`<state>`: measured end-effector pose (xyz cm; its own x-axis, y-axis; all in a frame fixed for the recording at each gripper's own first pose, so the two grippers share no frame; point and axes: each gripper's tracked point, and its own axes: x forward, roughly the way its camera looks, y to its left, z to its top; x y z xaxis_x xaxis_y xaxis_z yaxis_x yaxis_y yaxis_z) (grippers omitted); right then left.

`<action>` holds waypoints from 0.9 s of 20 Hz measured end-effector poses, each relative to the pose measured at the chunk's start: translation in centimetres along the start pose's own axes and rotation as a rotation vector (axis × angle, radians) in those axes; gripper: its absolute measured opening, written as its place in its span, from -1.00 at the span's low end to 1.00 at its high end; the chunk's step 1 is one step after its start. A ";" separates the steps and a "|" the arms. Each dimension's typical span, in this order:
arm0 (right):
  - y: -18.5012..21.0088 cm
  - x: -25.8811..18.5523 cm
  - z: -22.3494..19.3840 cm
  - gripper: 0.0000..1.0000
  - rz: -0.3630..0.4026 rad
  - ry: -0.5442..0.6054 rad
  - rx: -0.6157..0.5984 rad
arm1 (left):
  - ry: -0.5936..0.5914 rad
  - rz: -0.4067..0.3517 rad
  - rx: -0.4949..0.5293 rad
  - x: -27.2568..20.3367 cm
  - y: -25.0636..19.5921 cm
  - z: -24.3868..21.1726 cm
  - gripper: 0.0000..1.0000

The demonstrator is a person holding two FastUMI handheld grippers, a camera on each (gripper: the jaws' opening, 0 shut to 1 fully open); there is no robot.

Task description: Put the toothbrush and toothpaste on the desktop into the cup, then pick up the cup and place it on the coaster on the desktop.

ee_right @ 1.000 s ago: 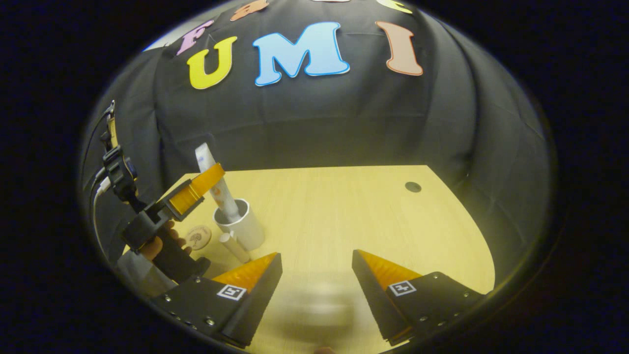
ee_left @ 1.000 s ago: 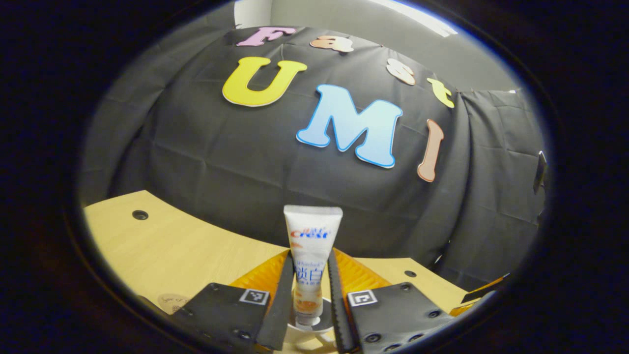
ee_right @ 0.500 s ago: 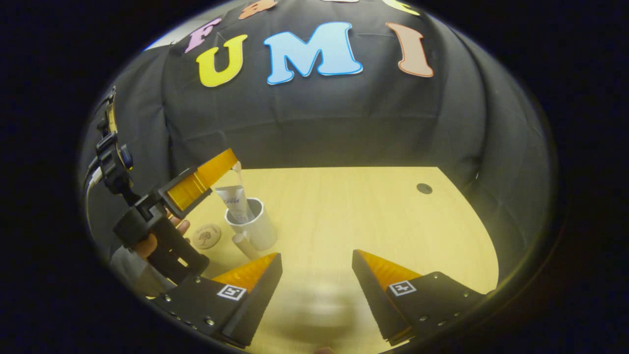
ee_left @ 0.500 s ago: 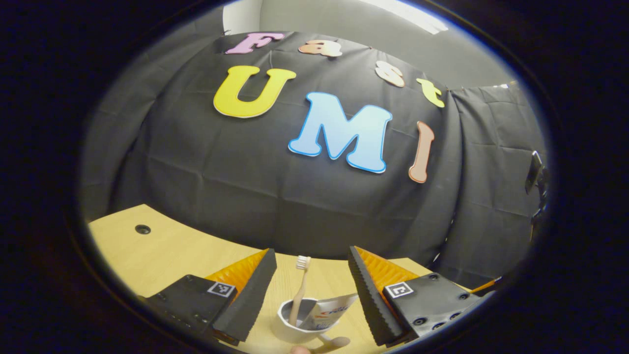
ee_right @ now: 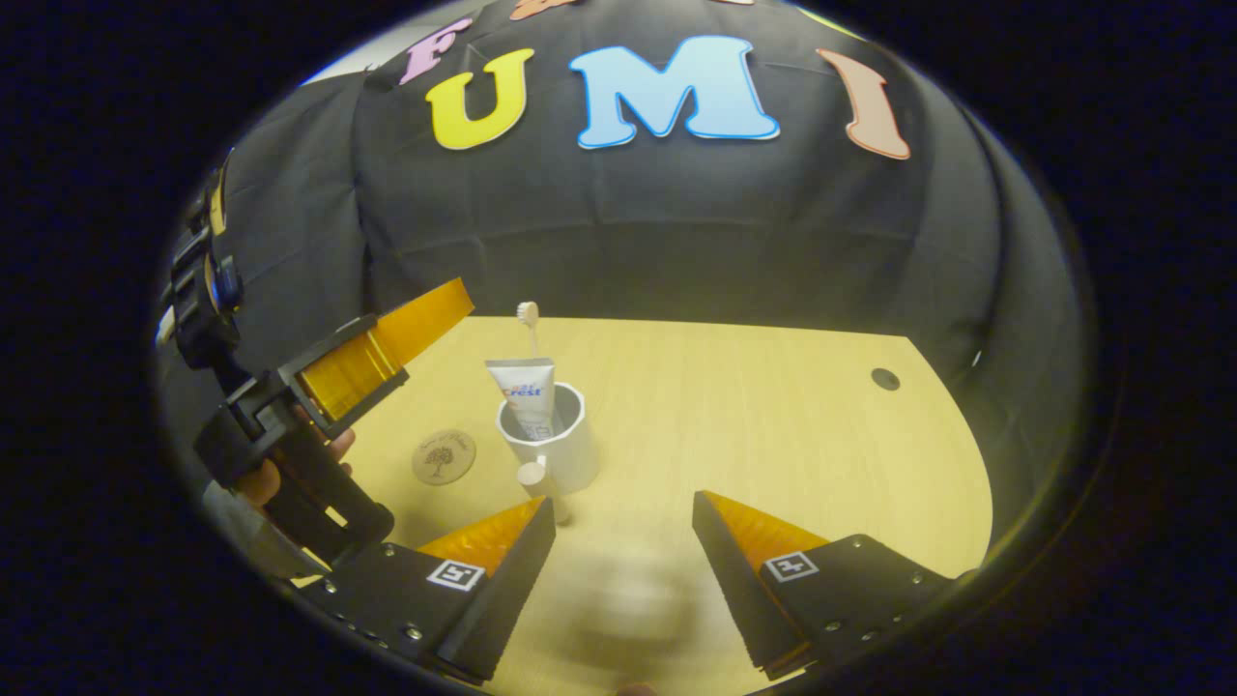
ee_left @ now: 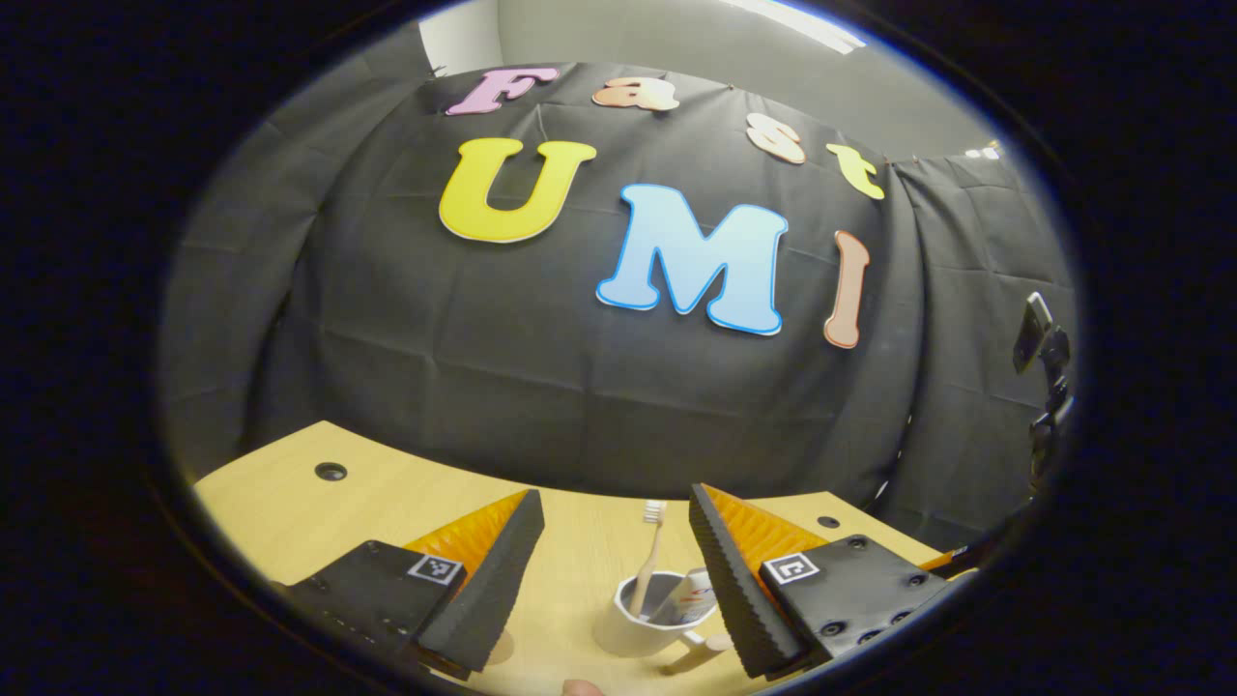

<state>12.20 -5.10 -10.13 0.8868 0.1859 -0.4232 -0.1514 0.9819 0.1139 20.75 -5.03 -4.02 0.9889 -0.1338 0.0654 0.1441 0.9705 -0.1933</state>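
1. The white cup (ee_right: 543,441) stands on the desktop (ee_right: 773,406), with the toothbrush (ee_right: 529,321) and toothpaste (ee_right: 523,391) upright inside.
2. The coaster (ee_right: 444,455) lies just beside the cup, bare.
3. The left gripper (ee_left: 616,551) hovers near the cup, jaws spread wide, holding nothing.
4. The right gripper (ee_right: 623,541) hangs apart from the cup, likewise gaping and empty.

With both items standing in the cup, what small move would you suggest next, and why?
Probably bring the right tool forward to the cup's handle. The toothbrush and toothpaste already stand in the cup, both tools are open and hold nothing, and the coaster beside the cup is bare.
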 end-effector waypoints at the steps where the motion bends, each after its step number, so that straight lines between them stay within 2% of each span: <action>1: 0.6 0.4 0.1 0.79 0.007 0.007 -0.013 | 0.004 0.011 0.001 -0.3 0.7 0.0 0.94; 3: 1.9 1.1 0.1 0.79 0.022 0.017 -0.037 | 0.012 0.035 0.005 -1.1 2.1 0.1 0.94; 4: 2.5 1.4 -0.1 0.79 0.027 0.024 -0.051 | 0.017 0.046 0.006 -1.5 2.8 0.0 1.00; 9: 5.0 3.7 -0.4 0.79 0.045 0.066 -0.115 | 0.025 0.092 0.006 -3.6 5.7 0.6 0.94; 12: 5.7 5.4 -0.4 0.79 0.035 0.088 -0.148 | 0.033 0.121 -0.006 -4.8 7.5 0.5 0.94; 13: 5.9 6.0 -0.4 0.79 0.030 0.099 -0.155 | 0.039 0.128 -0.013 -5.2 8.0 0.5 1.00; 14: 6.0 6.5 -0.6 0.79 0.023 0.112 -0.159 | 0.046 0.135 -0.022 -5.5 8.5 0.2 0.94; 18: 6.0 7.9 -1.4 0.79 0.002 0.188 -0.163 | 0.065 0.156 -0.036 -6.8 10.1 -0.3 0.94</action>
<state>17.66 2.36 -14.08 0.7918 0.1768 -0.5846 -0.2352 0.9716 -0.0247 15.54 5.65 -6.71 0.9995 0.0043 -0.0318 -0.0115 0.9729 -0.2311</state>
